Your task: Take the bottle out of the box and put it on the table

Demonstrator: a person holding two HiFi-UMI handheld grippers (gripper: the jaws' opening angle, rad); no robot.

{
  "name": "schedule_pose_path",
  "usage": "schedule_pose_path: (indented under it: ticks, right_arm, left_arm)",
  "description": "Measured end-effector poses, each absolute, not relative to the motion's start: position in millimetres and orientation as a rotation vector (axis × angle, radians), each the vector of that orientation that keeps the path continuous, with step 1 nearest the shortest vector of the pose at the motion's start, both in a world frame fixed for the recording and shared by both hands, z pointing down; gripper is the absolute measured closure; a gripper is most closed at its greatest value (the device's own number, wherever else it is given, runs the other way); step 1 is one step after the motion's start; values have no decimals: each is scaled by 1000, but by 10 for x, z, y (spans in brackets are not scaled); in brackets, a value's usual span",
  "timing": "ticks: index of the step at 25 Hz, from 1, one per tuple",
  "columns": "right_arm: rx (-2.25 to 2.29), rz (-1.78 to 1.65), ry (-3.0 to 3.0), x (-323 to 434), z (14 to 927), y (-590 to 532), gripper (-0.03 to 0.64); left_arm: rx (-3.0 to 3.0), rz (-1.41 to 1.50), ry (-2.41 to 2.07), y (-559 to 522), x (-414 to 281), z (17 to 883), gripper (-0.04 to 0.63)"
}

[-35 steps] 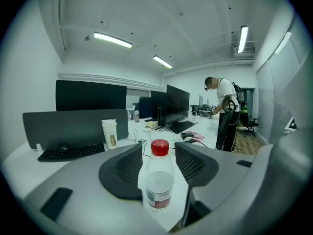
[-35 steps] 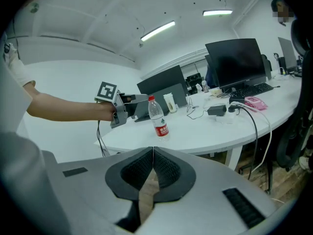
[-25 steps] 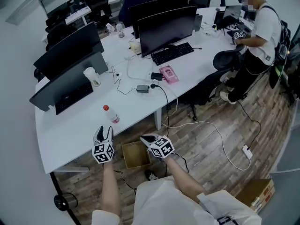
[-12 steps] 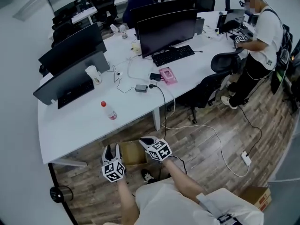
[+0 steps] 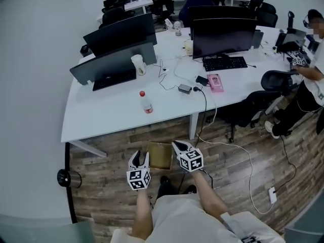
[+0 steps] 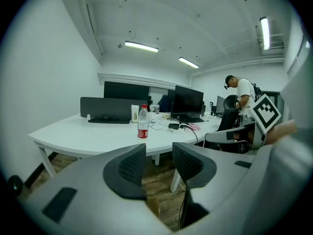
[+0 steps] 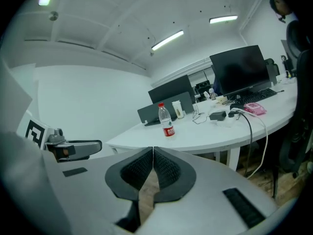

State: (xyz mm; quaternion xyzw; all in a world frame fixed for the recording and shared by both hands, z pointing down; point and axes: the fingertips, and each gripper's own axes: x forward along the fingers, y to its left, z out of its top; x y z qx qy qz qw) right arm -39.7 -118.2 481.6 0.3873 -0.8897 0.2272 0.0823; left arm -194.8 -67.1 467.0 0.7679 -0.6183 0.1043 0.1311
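Observation:
The clear bottle (image 5: pixel 145 101) with a red cap and red label stands upright on the white table (image 5: pixel 101 118), far from both grippers. It also shows as the bottle (image 6: pixel 143 122) and the bottle (image 7: pixel 167 120) in the two gripper views. The open cardboard box (image 5: pixel 160 156) sits on the wooden floor by the table's front edge. My left gripper (image 5: pixel 138 159) hovers just left of the box; its jaws (image 6: pixel 159 163) stand apart, are closing, and hold nothing. My right gripper (image 5: pixel 178 147) is at the box's right edge, its jaws (image 7: pixel 153 168) shut with nothing between them.
Monitors (image 5: pixel 117 59), keyboards, a white cup (image 5: pixel 137 65), a pink item (image 5: pixel 215 82) and cables lie on the table. Office chairs (image 5: pixel 253 103) stand to the right, where a person (image 5: pixel 311 80) works. A cable (image 5: pixel 243 151) trails across the floor.
My left gripper has drawn back from the table edge near the bottle and now hangs lower, beside the box. The right gripper shifted slightly. The bottle has stayed upright on the table.

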Motion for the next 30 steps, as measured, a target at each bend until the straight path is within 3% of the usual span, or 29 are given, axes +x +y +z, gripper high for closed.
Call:
schedule_pose_path:
  ticks: [5, 11, 20, 30]
  right_arm:
    - [1157, 693, -2662, -319, 4754, -1129, 577]
    - [1187, 687, -2688, -178, 4623, -1011, 577]
    - [1121, 602, -2733, -106, 4615, -821, 578]
    - [1105, 574, -2681, -18, 4696, -756, 578]
  left_arm:
    - [2172, 357, -1849, -609, -2005, 4663, 436]
    - [2180, 281, -1854, -528, -1885, 4570, 575]
    - [2257, 176, -1806, -497, -1629, 4492, 580]
    - [2234, 264, -1812, -417, -1595, 4613, 581]
